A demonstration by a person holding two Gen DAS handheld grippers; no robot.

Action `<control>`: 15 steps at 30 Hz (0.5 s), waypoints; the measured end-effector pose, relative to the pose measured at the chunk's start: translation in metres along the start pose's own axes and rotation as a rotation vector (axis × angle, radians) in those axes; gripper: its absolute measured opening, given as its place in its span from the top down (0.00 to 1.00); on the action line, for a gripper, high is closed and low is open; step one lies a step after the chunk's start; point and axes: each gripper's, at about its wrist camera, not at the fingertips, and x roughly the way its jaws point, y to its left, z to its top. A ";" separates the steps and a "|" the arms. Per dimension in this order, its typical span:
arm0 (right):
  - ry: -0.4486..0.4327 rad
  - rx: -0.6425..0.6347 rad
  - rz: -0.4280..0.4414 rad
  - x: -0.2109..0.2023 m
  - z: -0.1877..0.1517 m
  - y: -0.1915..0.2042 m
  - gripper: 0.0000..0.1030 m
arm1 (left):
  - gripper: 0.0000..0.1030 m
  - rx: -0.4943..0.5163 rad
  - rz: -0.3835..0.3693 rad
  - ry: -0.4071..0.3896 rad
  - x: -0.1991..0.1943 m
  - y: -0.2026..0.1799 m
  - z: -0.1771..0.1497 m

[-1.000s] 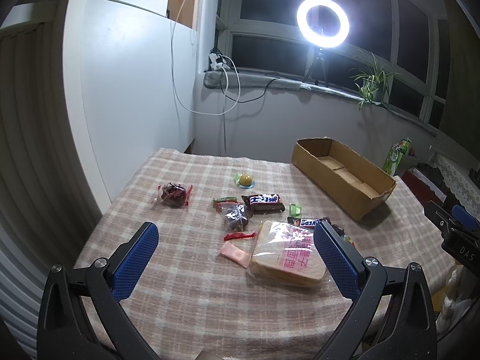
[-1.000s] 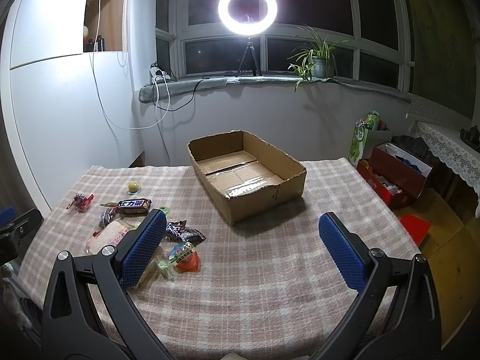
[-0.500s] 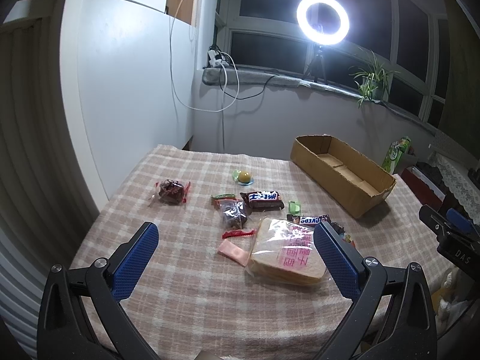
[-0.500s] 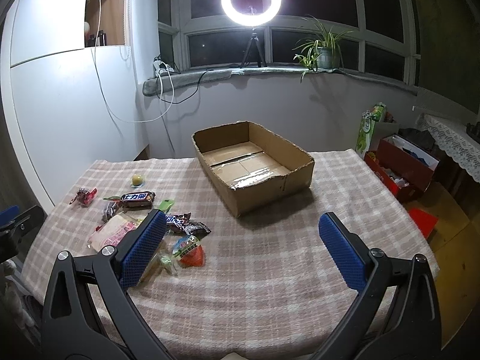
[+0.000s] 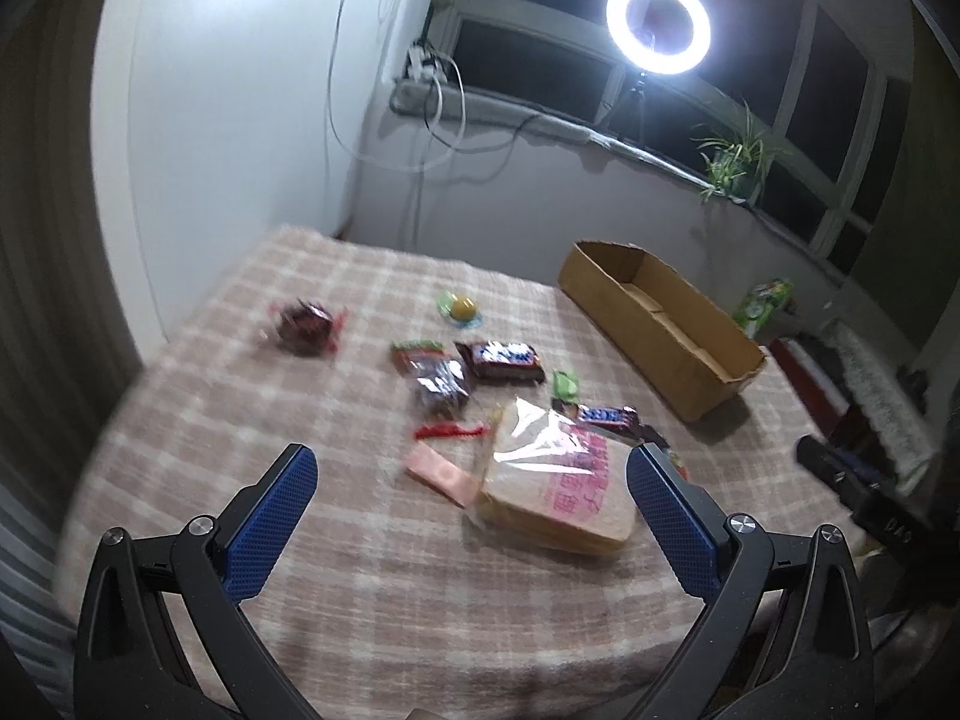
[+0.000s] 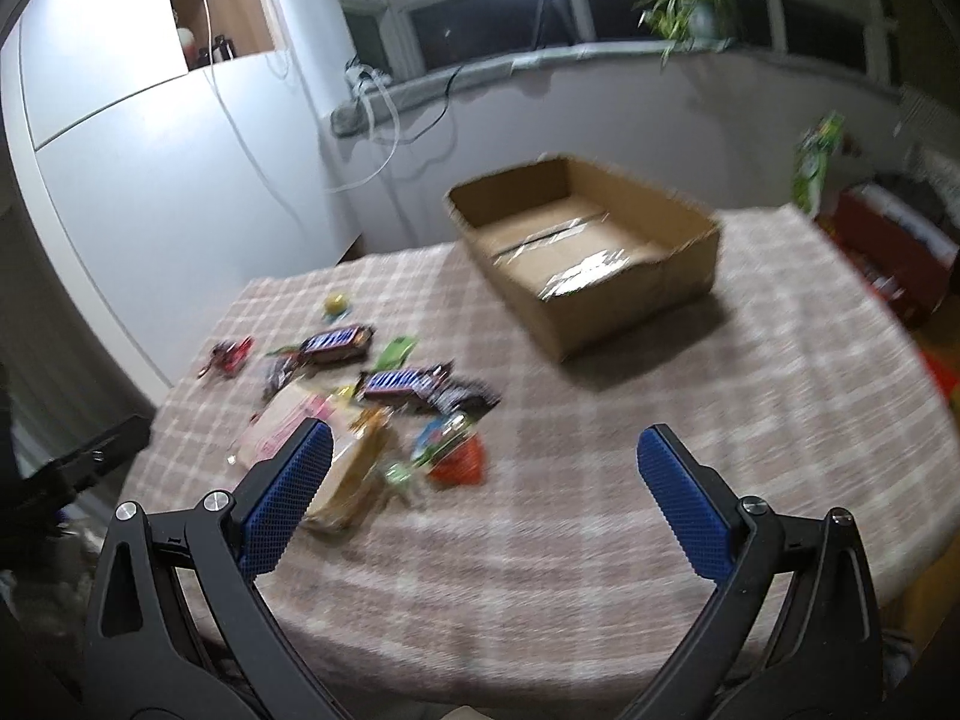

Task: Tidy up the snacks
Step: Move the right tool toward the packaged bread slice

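1. Both views have swung down toward the snacks since a second ago, and we see motion blur.
2. Our left gripper (image 5: 471,495) is spread wide and empty; the bagged bread (image 5: 555,480) lies just ahead, toward its right finger.
3. Our right gripper (image 6: 483,495) is equally wide and empty, with the bread left of it, so the left is nearer.
4. Right of the bread, the cardboard box (image 6: 600,252) sits empty.

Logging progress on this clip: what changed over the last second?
Both open grippers, left gripper and right gripper, tipped down and closer to the table; both views blur. Nothing was grasped. The snacks, including the bread bag, stay on the cloth, and the cardboard box stays empty.
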 end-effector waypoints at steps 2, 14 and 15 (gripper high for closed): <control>0.044 0.022 0.059 0.011 -0.003 0.001 0.00 | 0.01 -0.023 -0.041 0.029 0.009 0.005 -0.004; 0.230 0.069 0.278 0.064 -0.014 0.024 0.27 | 0.29 -0.094 -0.188 0.191 0.053 0.017 -0.012; 0.239 0.072 0.289 0.068 -0.015 0.026 0.29 | 0.31 -0.096 -0.199 0.201 0.057 0.017 -0.012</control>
